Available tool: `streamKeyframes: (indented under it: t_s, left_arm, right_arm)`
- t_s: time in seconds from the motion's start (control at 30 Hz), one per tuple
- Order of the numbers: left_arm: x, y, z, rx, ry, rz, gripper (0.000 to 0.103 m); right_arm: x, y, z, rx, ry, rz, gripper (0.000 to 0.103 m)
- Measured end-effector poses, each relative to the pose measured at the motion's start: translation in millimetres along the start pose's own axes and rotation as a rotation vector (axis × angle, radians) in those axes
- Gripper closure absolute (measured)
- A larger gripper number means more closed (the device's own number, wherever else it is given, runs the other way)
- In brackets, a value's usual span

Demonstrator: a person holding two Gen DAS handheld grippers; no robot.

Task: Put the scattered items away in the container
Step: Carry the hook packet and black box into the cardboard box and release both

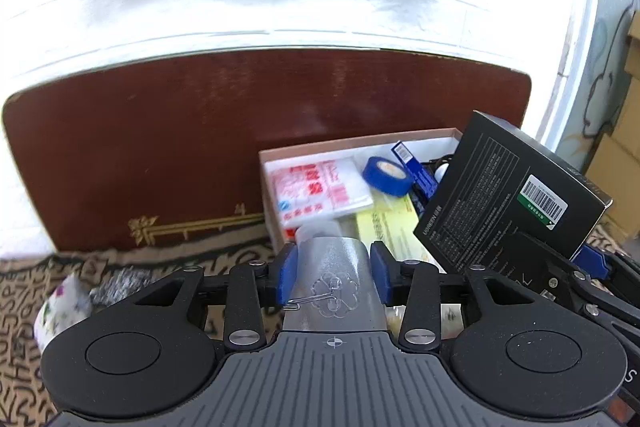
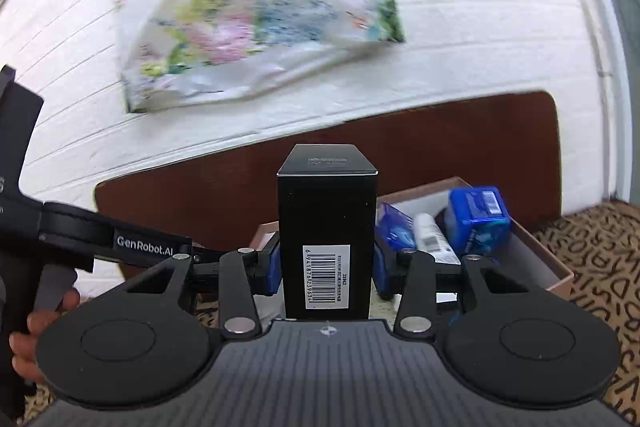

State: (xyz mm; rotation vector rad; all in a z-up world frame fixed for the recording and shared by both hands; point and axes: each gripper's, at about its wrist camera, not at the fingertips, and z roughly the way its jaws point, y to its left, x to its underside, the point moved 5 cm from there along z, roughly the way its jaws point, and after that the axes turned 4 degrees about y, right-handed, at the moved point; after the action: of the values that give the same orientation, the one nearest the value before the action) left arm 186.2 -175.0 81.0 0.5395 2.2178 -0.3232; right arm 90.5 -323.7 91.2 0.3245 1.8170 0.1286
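My left gripper (image 1: 334, 267) is shut on a translucent grey bottle (image 1: 332, 287) that has a flower emblem and a pale cap; both blue pads press its sides. It hangs just in front of the cardboard container (image 1: 360, 143). Inside lie a red-printed packet (image 1: 320, 191), a blue tape roll (image 1: 386, 175) and a yellow box (image 1: 394, 227). My right gripper (image 2: 328, 263) is shut on an upright black box (image 2: 328, 211) with a barcode, held above the container's near edge (image 2: 560, 267). The same black box (image 1: 508, 195) shows tilted at the right of the left wrist view.
A floral plastic bag (image 2: 256, 15) rests against the white brick wall. A dark brown wooden board (image 1: 200, 139) stands behind the container. A letter-patterned cloth (image 2: 600, 267) covers the surface. A small floral packet (image 1: 60, 307) lies at the left. A hand (image 2: 36, 331) shows at the left edge.
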Motion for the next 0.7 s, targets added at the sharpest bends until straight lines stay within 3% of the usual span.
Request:
streamKeyframes:
  t_s: [0.17,0.23,0.27,0.33,0.4,0.57,0.7]
  left_arm:
    - [-5.2,-10.1,37.8,0.005,0.032,-0.002,0.062]
    - [-6.3,-11.7,47.5,0.009,0.031,0.009,0.045]
    - [-5.7,-13.3,51.7,0.012,0.031,0.024,0.031]
    - [-3.5,-14.0,56.7,0.002,0.019,0.045,0.024]
    - [-2.0,-11.2,58.6,0.004,-0.002,0.049,0.017]
    - [1.1,2.1,67.5,0.025,0.033,-0.018,0.016]
    - [7.8,12.5,65.8,0.019,0.044,-0.060,0.012]
  right_arm:
    - [11.2,-24.4,31.0,-0.028,0.043,0.126,0.056]
    - [16.2,-27.3,44.4,-0.070,0.078,0.171,0.053]
    - [19.3,-27.2,48.6,-0.062,0.111,0.168,0.050]
    - [22.2,-28.4,48.5,0.008,0.109,0.124,0.023]
    - [21.2,-29.3,40.0,0.088,0.076,0.050,0.016]
    - [14.3,-31.3,20.2,0.142,0.027,-0.018,0.016]
    - [16.2,-32.8,19.6,0.175,0.060,-0.055,0.045]
